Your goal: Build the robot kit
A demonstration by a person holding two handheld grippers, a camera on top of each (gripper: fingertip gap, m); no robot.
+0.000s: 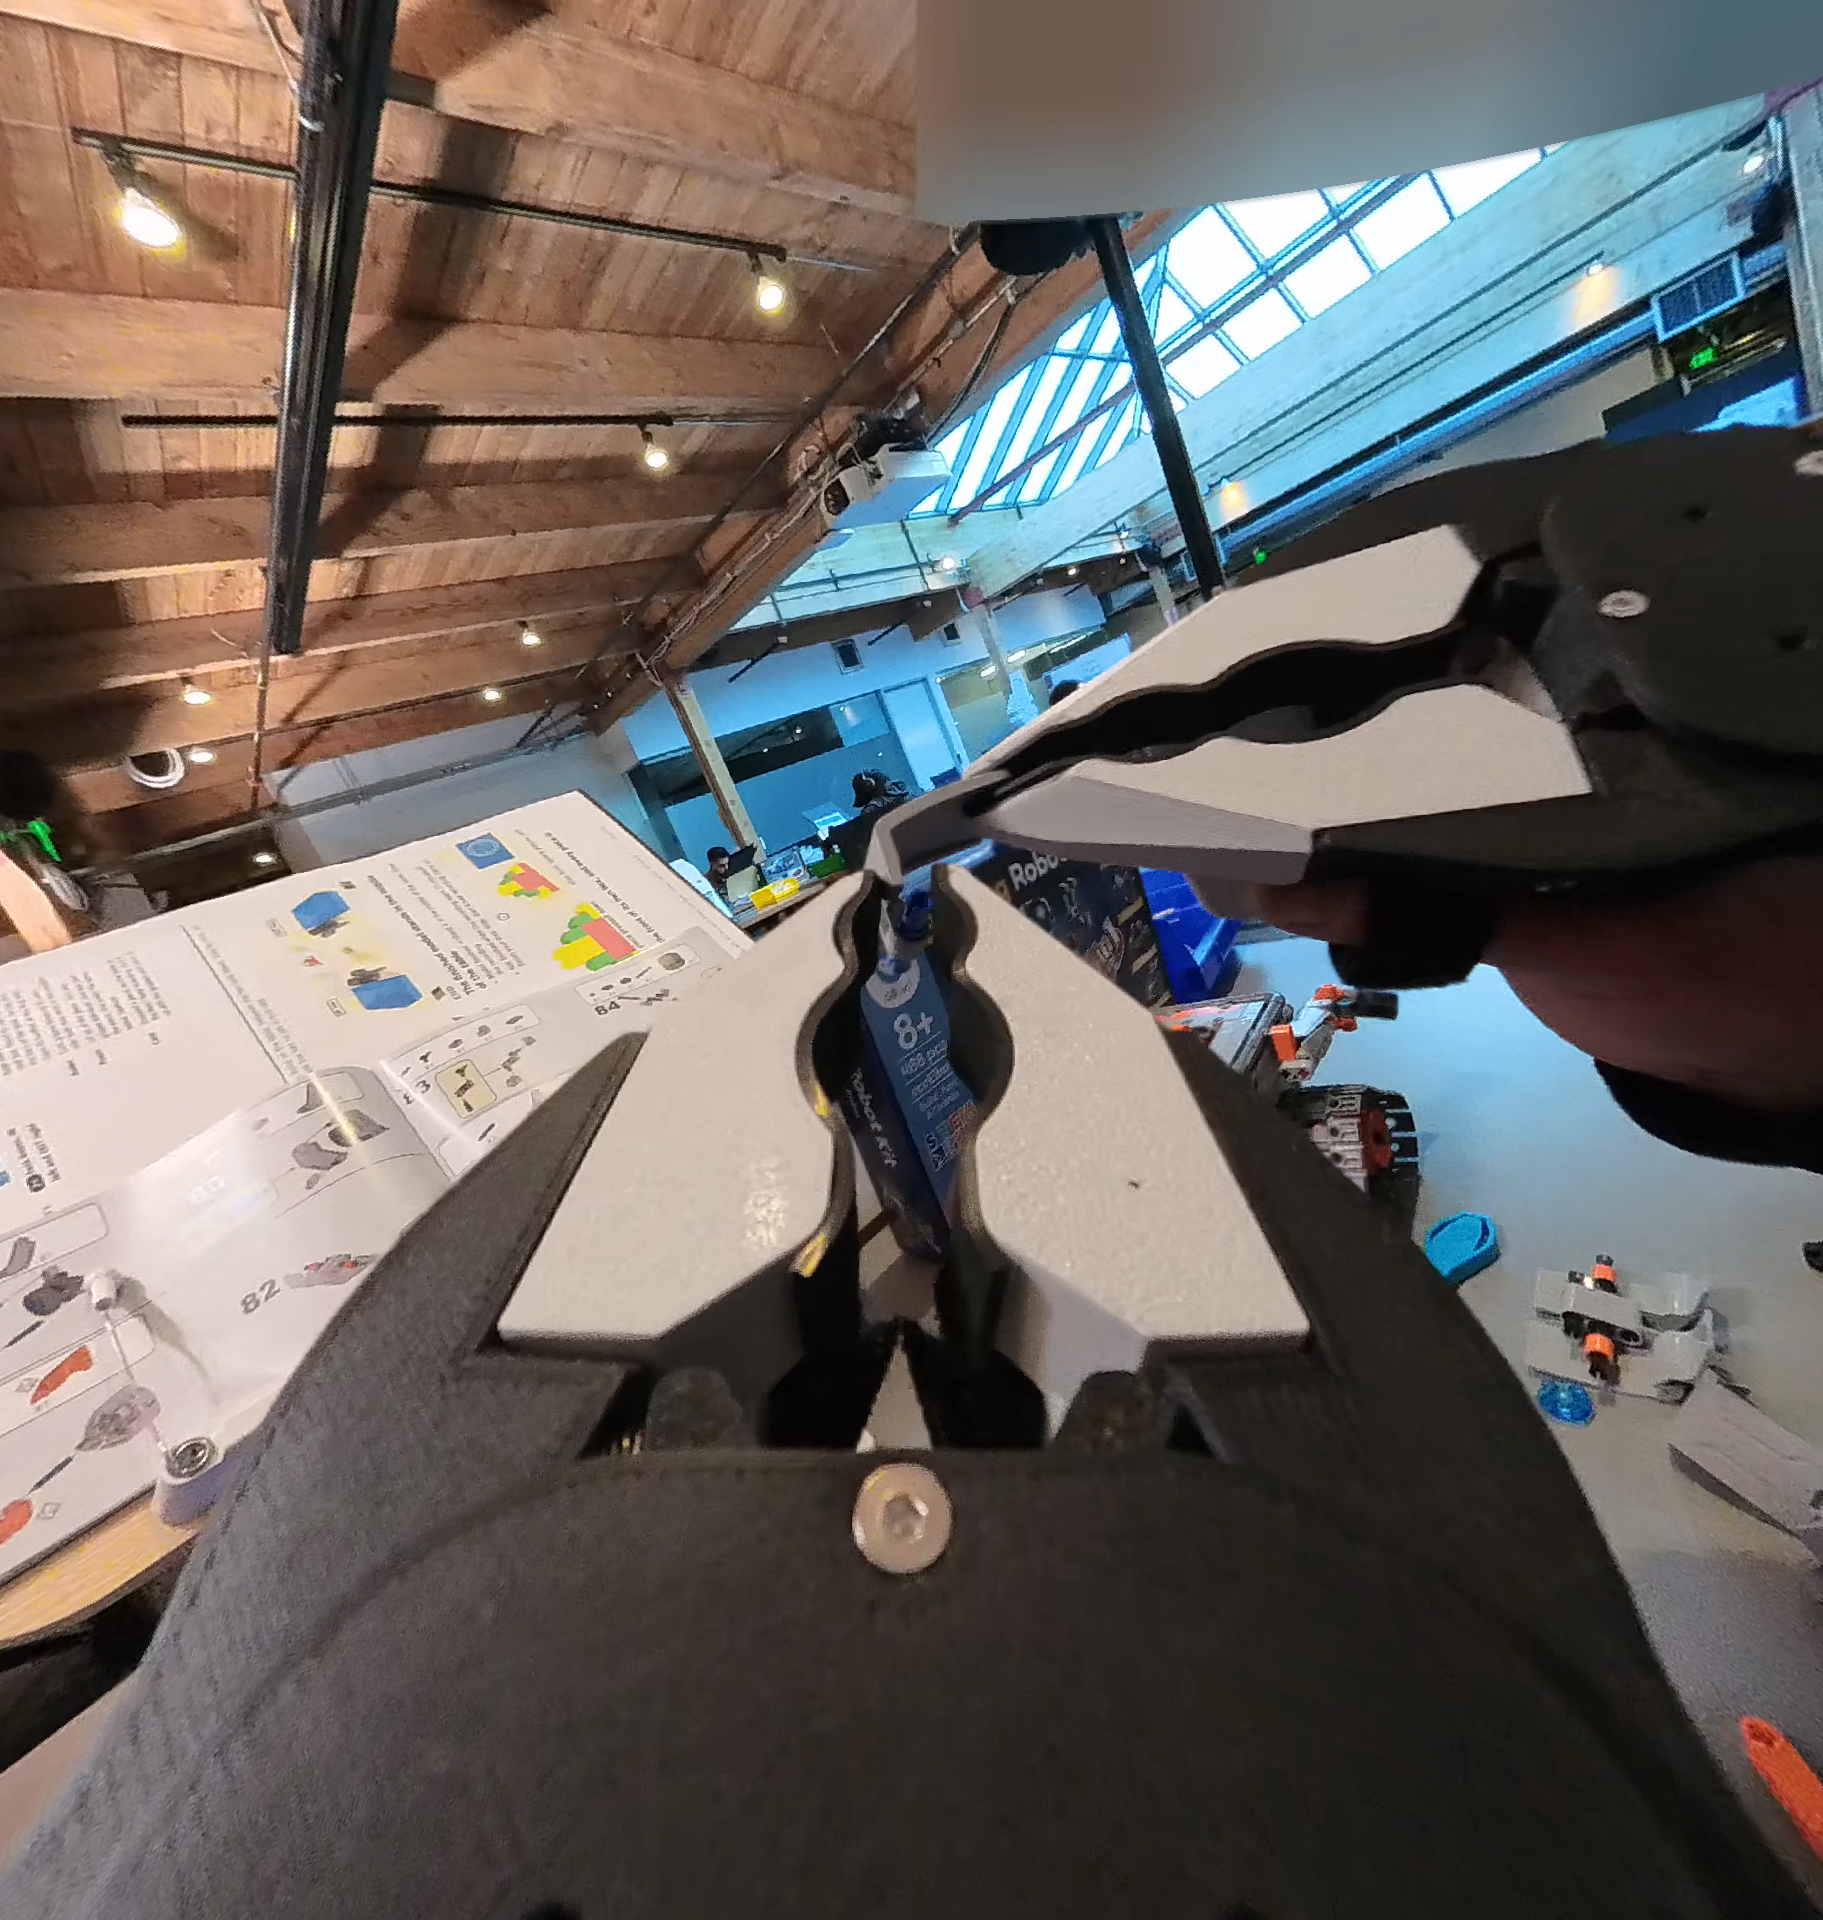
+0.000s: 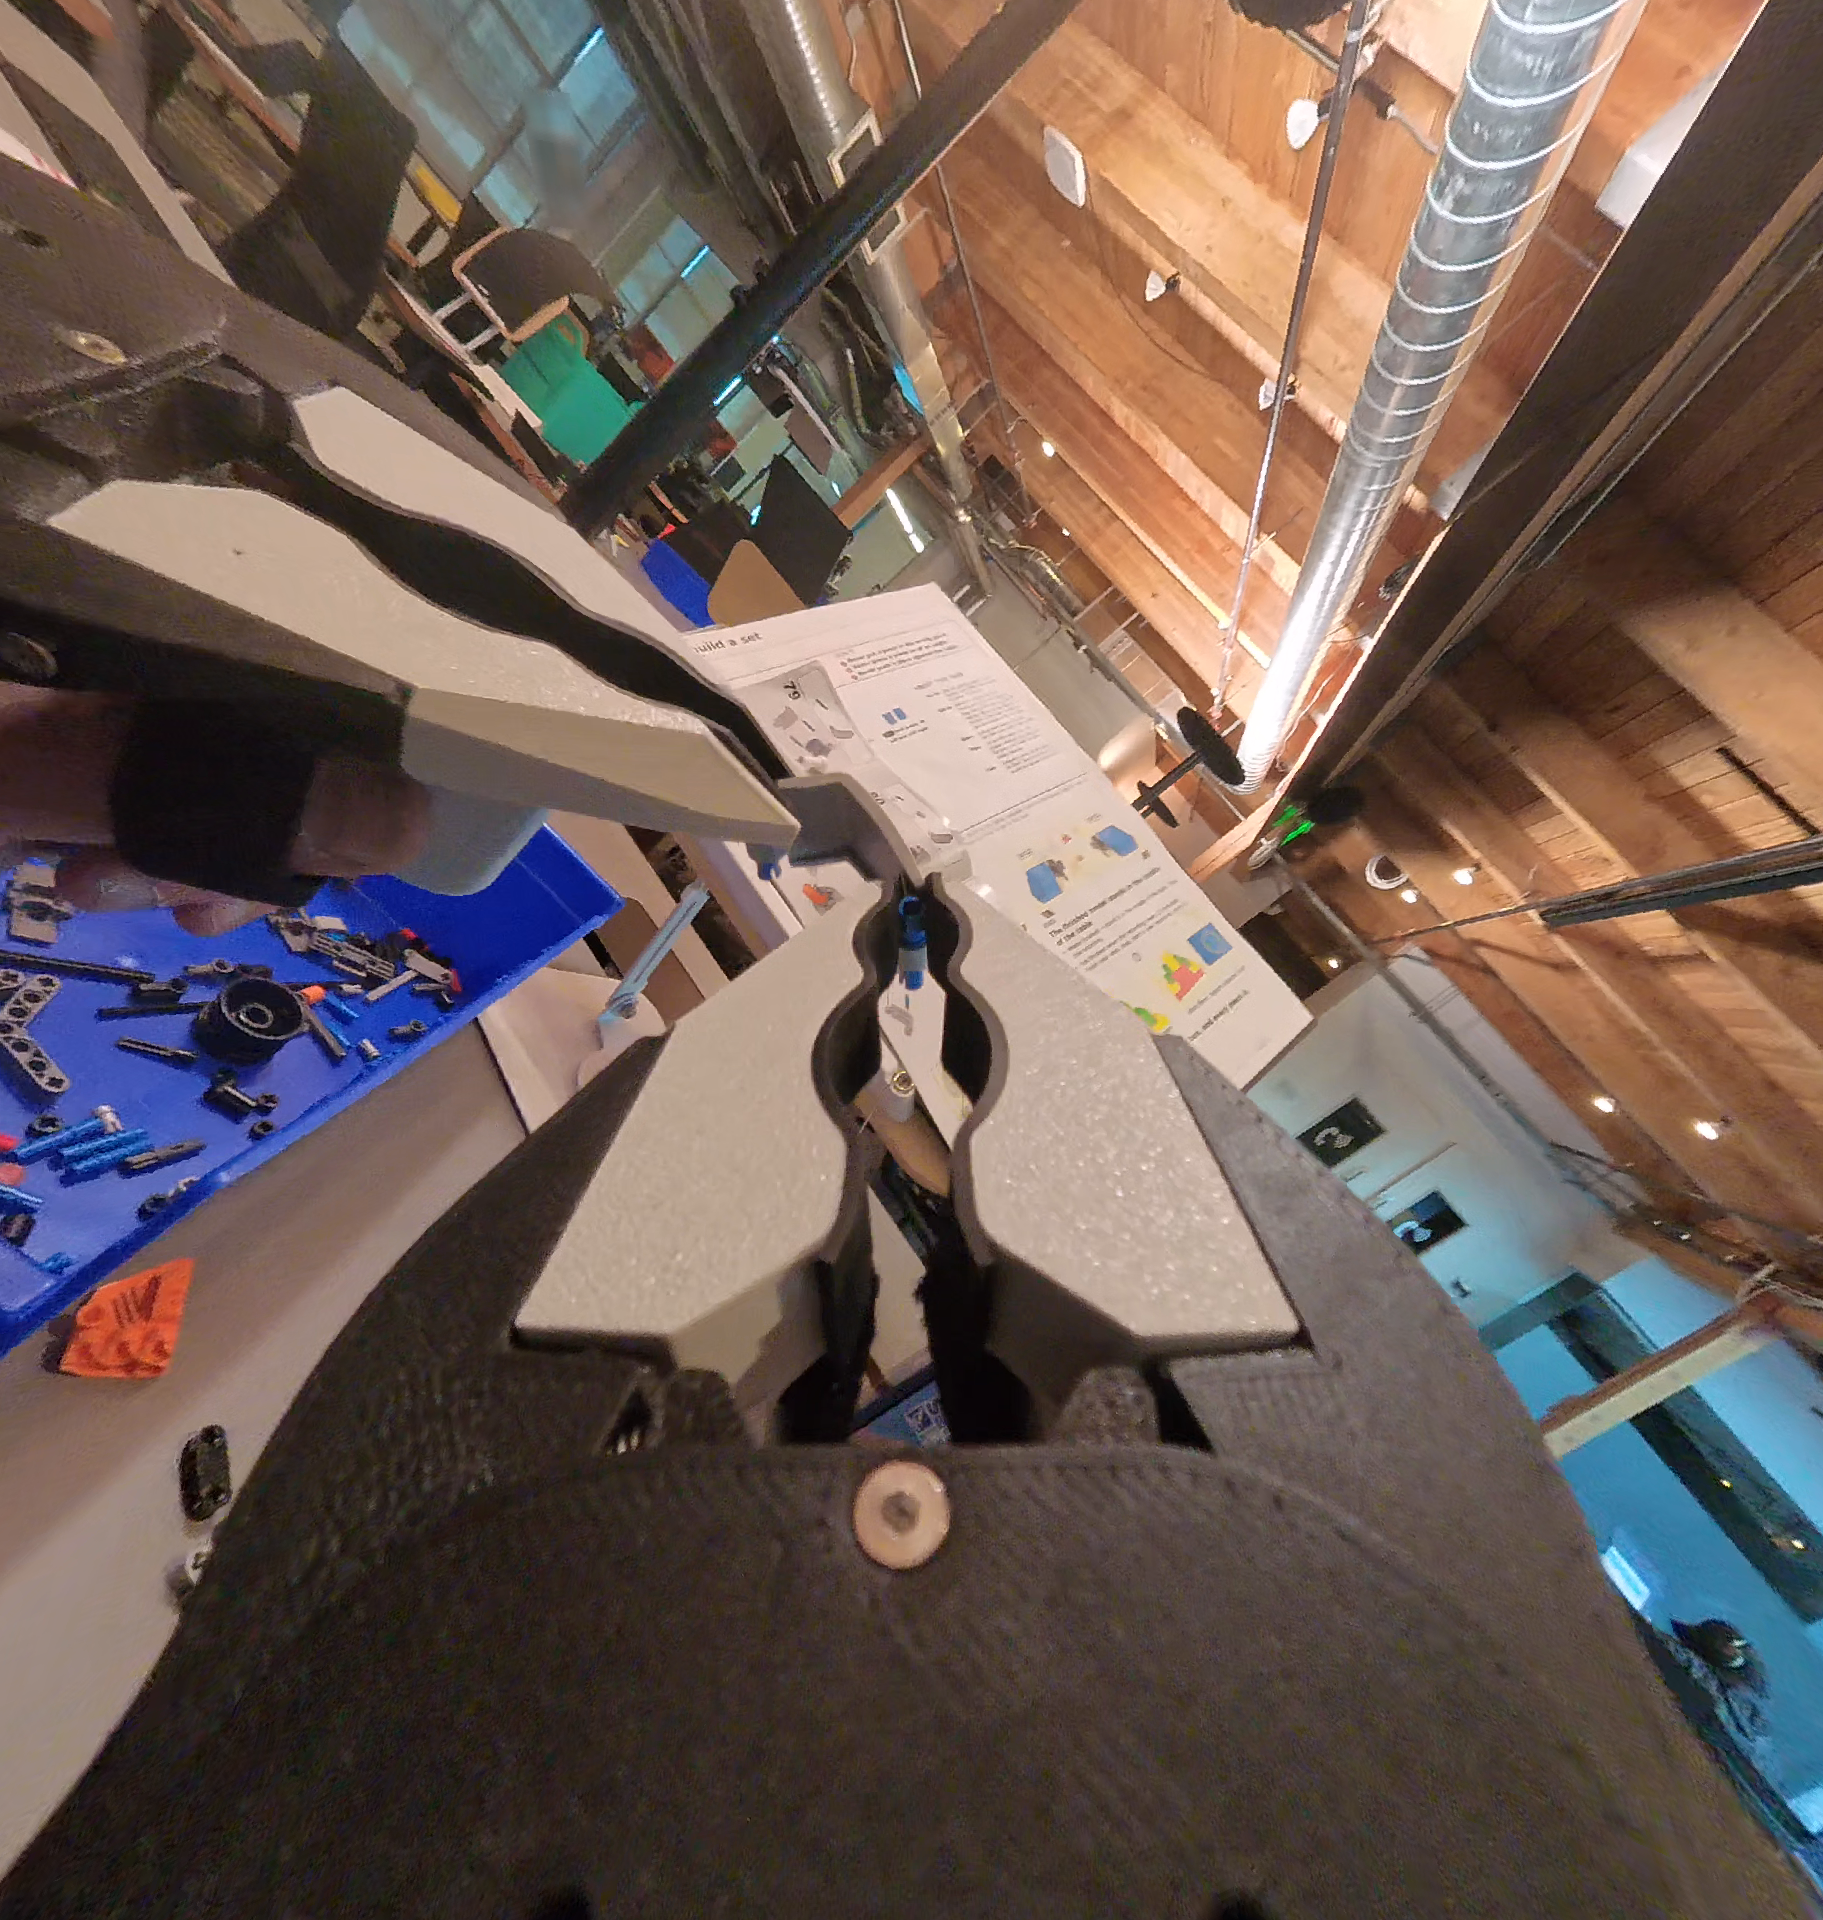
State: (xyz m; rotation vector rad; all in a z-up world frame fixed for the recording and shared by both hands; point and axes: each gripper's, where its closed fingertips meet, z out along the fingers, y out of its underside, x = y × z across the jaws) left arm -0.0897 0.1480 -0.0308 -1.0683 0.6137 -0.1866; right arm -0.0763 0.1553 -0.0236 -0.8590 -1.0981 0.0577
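Note:
My left gripper (image 1: pixel 907 896) and right gripper (image 2: pixel 912 891) meet tip to tip above the table. Between them is a small grey building piece (image 1: pixel 912 842) with a short blue pin (image 1: pixel 913 914) in it. Both grippers are closed down on this small assembly. In each wrist view the blue pin (image 2: pixel 911 935) sits between that view's own fingertips, and the grey piece (image 2: pixel 845 821) sits at the other gripper's tips. I cannot tell which part each gripper pinches. The right gripper (image 1: pixel 974 805) comes in from the right, the left gripper (image 2: pixel 787 816) from the left.
A printed instruction sheet (image 1: pixel 263 1091) stands behind the grippers. A dark blue kit box (image 1: pixel 912 1091), a tracked model (image 1: pixel 1333 1112), a grey sub-assembly (image 1: pixel 1613 1340) and loose orange and blue parts lie on the white table. A blue tray (image 2: pixel 533 914) holds several small parts. Both grippers' tips are close together, under 4 cm apart.

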